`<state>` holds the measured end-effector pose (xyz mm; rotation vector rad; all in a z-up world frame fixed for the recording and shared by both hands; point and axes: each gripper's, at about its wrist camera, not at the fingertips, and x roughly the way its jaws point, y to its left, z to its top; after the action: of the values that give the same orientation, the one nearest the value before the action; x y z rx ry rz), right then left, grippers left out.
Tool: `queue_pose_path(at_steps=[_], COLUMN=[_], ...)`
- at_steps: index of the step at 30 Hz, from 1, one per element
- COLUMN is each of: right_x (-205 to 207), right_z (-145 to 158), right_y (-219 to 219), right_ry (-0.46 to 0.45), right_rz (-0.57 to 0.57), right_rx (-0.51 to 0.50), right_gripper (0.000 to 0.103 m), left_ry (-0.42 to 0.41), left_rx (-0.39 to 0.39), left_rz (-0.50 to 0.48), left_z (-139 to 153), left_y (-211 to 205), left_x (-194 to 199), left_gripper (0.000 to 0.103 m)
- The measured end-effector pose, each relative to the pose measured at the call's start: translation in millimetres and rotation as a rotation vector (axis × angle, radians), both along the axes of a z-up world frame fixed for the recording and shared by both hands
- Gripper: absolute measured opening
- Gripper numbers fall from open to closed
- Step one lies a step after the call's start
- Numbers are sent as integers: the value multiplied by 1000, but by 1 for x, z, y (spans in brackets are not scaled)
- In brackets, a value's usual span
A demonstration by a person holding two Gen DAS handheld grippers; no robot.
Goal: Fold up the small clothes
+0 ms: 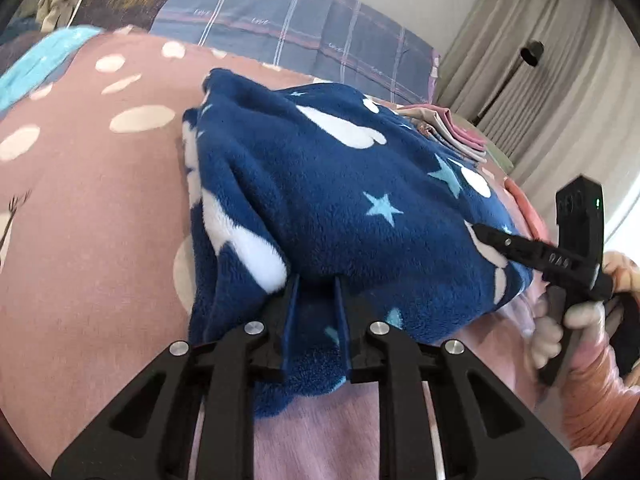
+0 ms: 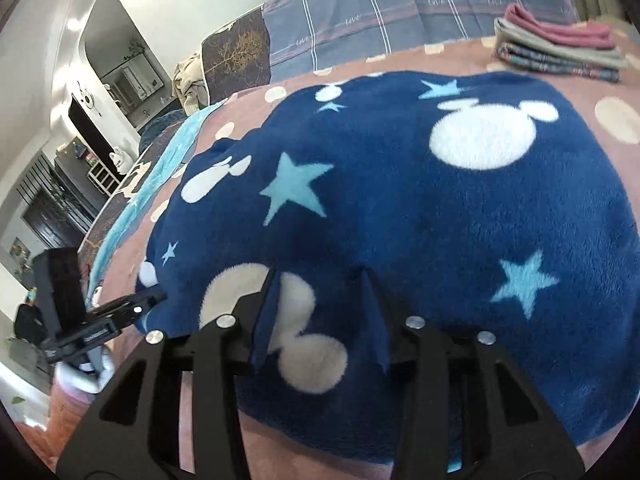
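A dark blue fleece garment (image 1: pixel 332 184) with light blue stars and white mouse-head shapes lies rumpled on a pink dotted blanket (image 1: pixel 88 208). In the left wrist view my left gripper (image 1: pixel 316 280) is shut on a bunched fold at the garment's near edge. My right gripper (image 1: pixel 476 228), held by a hand (image 1: pixel 580 312), touches the garment's right side. In the right wrist view the fleece garment (image 2: pixel 400 208) spreads wide, and the right gripper (image 2: pixel 320 276) rests on it with jaws apart, flat fleece showing between them. The left gripper (image 2: pixel 156 298) bites the garment's left edge.
A stack of folded clothes (image 2: pixel 556 48) sits on the blanket beyond the garment. Plaid blue bedding (image 1: pixel 300 20) lies behind. A turquoise cloth (image 1: pixel 44 60) runs along the blanket's far left edge. Curtains (image 1: pixel 540 60) and a black lamp (image 1: pixel 530 52) stand at the right.
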<state>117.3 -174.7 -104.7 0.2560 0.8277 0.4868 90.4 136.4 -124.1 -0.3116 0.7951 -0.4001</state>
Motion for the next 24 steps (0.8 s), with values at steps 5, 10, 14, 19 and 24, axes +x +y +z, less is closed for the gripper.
queue_pose_path(at_steps=[5,10,14,19,24], right_x=[-8,-32,-57,-61,-41], right_z=[2,19,37,42,16], right_y=[13,21,34,38,39], right_ry=[-66,-120,-207,-182,-50], right_rz=[18,-136,-152,-131,-108], right_rx=[-33,-170,-231,-192,-188], right_gripper=[66,70,69,63,55], left_ry=[-17,-21,-15,-15,-147], left_rx=[42,94,96,106,110], left_rz=[20,40,53,74,93], left_z=[0,4,5,11,36], left_y=[-2,-14,-15,-18,-19], left_x=[-3,-6,-6,-8,-12], left_gripper=[19,20,20,22,27])
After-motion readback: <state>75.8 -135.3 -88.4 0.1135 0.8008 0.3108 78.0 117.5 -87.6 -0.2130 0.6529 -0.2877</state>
